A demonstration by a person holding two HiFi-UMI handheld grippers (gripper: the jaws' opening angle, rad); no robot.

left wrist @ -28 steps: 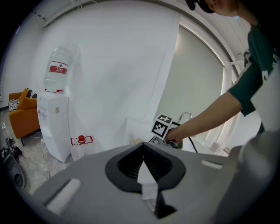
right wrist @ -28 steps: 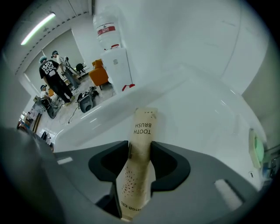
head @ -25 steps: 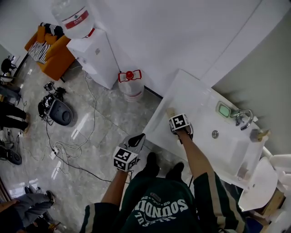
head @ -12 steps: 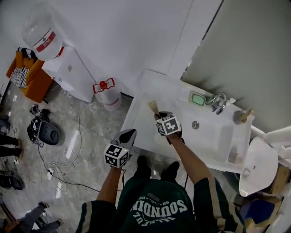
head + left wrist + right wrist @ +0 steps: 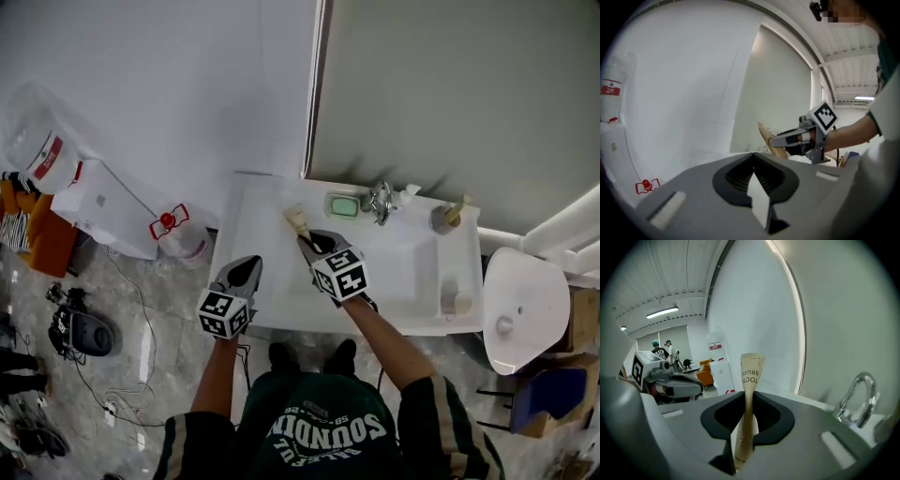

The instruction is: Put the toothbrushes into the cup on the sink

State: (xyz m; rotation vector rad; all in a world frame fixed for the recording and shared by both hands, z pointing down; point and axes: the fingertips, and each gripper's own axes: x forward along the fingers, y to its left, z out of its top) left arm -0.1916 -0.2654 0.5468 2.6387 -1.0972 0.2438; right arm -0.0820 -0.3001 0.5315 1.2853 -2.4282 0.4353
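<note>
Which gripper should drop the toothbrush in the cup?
Right. The right gripper is clamped on the toothbrush and is nearer the cup; the left gripper is empty and farther away.

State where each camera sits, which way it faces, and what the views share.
Head view: on the person's head, facing steeply down at the sink; shows both forearms, torso, left gripper and right gripper.
Left gripper view: on the left gripper, looking along its shut, empty jaws toward the wall; shows the right forearm.
Right gripper view: on the right gripper, looking along jaws clamped on the toothbrush packet toward the faucet.
Shared: the toothbrush packet shows in all three; each gripper view shows the other gripper.
</note>
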